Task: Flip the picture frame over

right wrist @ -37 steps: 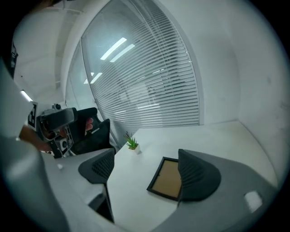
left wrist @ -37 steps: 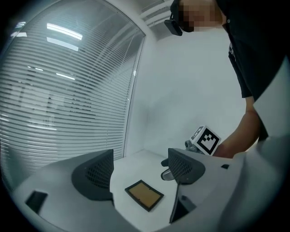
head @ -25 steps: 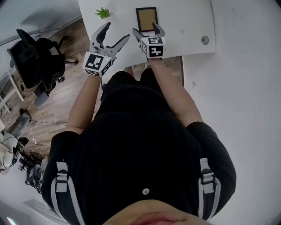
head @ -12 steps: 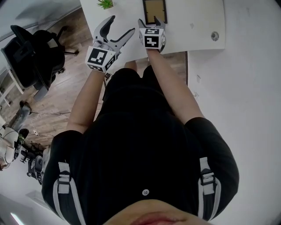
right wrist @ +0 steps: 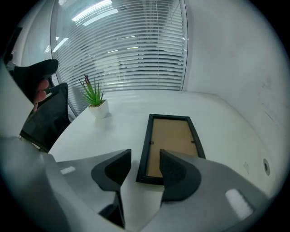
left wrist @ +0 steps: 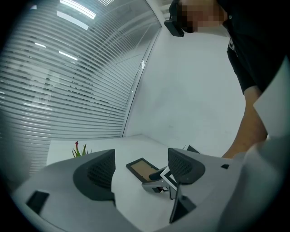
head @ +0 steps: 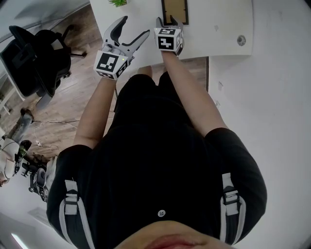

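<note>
A black picture frame (head: 174,10) (right wrist: 170,145) lies flat on the white table (head: 214,19), brown backing and clips facing up. My right gripper (head: 169,21) (right wrist: 144,165) points down at the frame's near end. Its jaws have just been closing and now straddle the frame's near left corner. A strip of table still shows between the left jaw and the frame's edge, so there is no grip. My left gripper (head: 132,28) (left wrist: 142,163) hangs wide open and empty to the left, off the table's near edge. It looks toward the frame (left wrist: 138,168) and the right gripper (left wrist: 158,183).
A small potted plant (head: 118,2) (right wrist: 95,97) stands on the table left of the frame. A round cable grommet (head: 241,40) sits to the right. A black office chair (head: 34,53) stands on the wooden floor at the left. Window blinds and a white wall lie beyond the table.
The right gripper has dropped down onto the frame's near end and its jaws have narrowed. The left gripper has sunk a little and stays open.
</note>
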Action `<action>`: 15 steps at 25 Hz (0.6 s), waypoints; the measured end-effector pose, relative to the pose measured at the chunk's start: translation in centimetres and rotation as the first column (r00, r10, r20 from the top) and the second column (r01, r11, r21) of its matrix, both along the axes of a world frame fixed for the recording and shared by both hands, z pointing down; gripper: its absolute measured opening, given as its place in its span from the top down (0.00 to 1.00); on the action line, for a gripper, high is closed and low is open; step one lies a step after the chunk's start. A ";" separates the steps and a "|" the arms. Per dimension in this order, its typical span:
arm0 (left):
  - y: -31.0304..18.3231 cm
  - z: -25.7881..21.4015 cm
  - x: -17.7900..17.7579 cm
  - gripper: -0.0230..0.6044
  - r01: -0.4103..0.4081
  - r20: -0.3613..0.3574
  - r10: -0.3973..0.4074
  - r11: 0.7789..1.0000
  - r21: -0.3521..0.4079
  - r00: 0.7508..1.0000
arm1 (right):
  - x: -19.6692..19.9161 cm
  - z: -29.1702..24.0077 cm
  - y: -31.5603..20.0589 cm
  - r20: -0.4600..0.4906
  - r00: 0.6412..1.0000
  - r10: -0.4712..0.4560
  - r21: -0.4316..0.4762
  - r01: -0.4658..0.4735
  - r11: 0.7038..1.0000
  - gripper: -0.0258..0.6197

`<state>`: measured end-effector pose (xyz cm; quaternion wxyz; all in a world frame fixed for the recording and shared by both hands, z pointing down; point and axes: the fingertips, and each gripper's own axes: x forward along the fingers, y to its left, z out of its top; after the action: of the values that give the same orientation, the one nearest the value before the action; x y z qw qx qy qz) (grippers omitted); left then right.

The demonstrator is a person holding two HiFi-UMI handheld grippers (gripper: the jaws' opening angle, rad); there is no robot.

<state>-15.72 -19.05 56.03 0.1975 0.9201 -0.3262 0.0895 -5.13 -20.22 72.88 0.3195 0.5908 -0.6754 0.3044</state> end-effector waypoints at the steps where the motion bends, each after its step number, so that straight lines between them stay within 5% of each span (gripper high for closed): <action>1: 0.0 0.0 0.0 0.38 0.002 0.000 -0.002 1.000 -0.002 1.000 | 0.1 0.0 0.0 -0.006 1.000 0.000 0.000 0.000 1.000 0.65; 15: 0.2 -0.2 -0.8 0.38 0.028 0.001 -0.028 1.000 -0.007 1.000 | 0.0 0.2 0.5 -0.081 0.996 -0.026 -0.006 0.025 1.000 0.88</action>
<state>-16.52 -18.85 55.81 0.2019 0.9146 -0.3390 0.0883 -5.14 -19.69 73.10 0.3519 0.5932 -0.6687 0.2776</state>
